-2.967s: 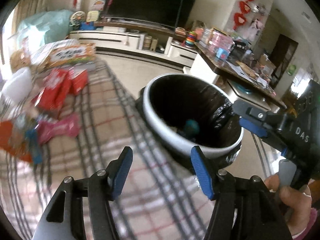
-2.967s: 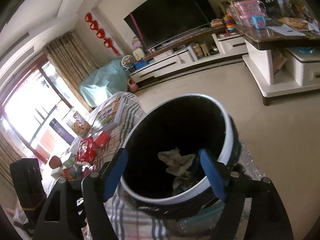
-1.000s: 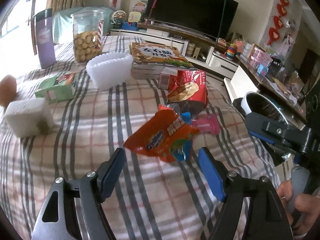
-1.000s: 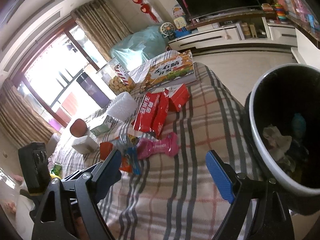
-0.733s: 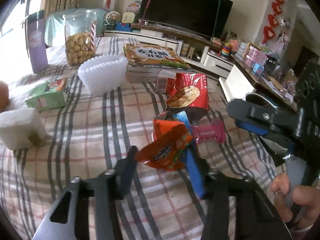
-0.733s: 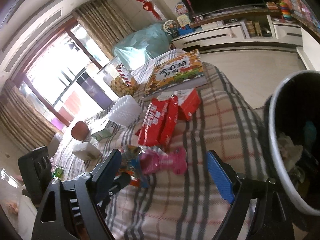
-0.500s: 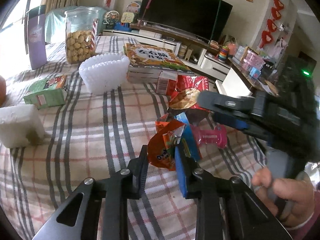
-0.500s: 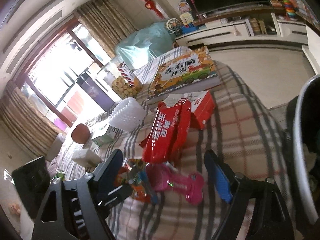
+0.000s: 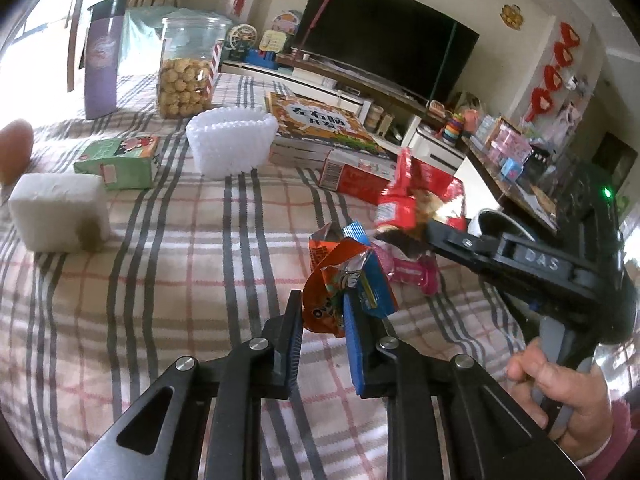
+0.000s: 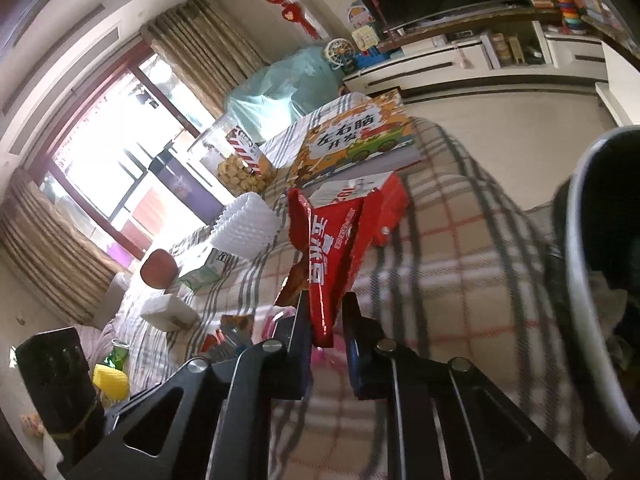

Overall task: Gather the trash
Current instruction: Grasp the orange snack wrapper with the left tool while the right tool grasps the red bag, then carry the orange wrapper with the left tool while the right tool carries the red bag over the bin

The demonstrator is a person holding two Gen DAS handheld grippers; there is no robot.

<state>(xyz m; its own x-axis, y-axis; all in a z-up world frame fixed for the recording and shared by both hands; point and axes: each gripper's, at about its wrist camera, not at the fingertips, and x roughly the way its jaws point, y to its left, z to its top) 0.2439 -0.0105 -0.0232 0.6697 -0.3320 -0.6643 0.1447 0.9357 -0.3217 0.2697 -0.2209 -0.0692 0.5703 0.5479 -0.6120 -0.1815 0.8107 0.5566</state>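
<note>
On the plaid tablecloth (image 9: 168,280), my left gripper (image 9: 322,320) pinches a crumpled orange snack wrapper (image 9: 330,280) with a blue wrapper (image 9: 372,284) bunched against it. Its jaws are still closing, and the pads press the foil. My right gripper (image 10: 326,320) is also closing, clamped on the lower corner of a red snack bag (image 10: 336,240), which stands up off the cloth. In the left wrist view that gripper (image 9: 432,236) reaches in from the right with the red snack bag (image 9: 404,204). A pink wrapper (image 9: 412,272) lies between both. The white-rimmed trash bin (image 10: 580,248) stands beside the table at right.
Further back on the table are a red carton (image 9: 356,174), a picture book (image 9: 320,120), a white basket (image 9: 232,142), a cookie jar (image 9: 186,76), a green box (image 9: 120,162), a white block (image 9: 60,210) and a purple bottle (image 9: 102,76). A person's hand (image 9: 568,404) holds the right gripper.
Both grippers swung from the bin to the table. The left jaws closed on the orange wrapper. The right gripper moved up to the red bag and closed on it, tipping it upright.
</note>
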